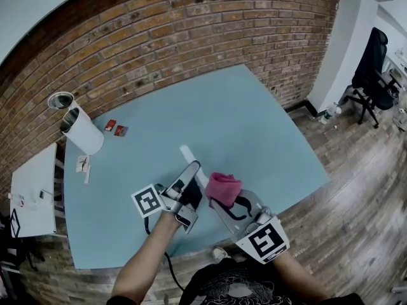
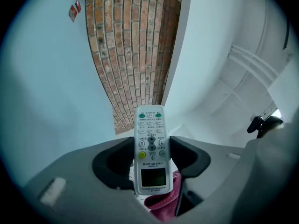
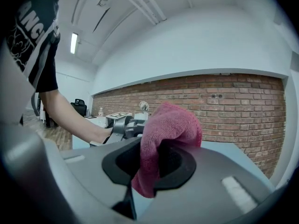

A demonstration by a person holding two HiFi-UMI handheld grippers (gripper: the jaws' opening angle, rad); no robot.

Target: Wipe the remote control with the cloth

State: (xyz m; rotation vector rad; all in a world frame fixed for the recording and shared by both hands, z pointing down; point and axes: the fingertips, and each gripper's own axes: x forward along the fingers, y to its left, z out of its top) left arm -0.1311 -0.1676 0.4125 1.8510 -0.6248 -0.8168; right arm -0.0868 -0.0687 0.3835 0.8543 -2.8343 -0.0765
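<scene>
Two grippers held close together over the near edge of a blue table (image 1: 254, 126). Left gripper (image 1: 193, 178): jaws drawn in narrow on a white remote (image 2: 151, 148), pressing both long sides just above the small display. Button face toward that gripper's camera, far end sticking out past the jaws toward the brick wall (image 1: 191, 30). Right gripper (image 3: 149, 164): pinched on a pink cloth (image 3: 166, 125), bunched into a lump above the jaws, with a tail hanging below them. In the head view, cloth just beside the remote's near end, on its right; touching or not, cannot tell. In the left gripper view, a fold of cloth showing below the remote's display end. Remote and cloth both off the table. Farther back, near the table's left edge: a white cylinder (image 1: 82, 131) and, beside it, two small red items (image 1: 115, 128), well apart from the grippers. Off to the right, on wood floor, a black office chair (image 1: 374, 68).
</scene>
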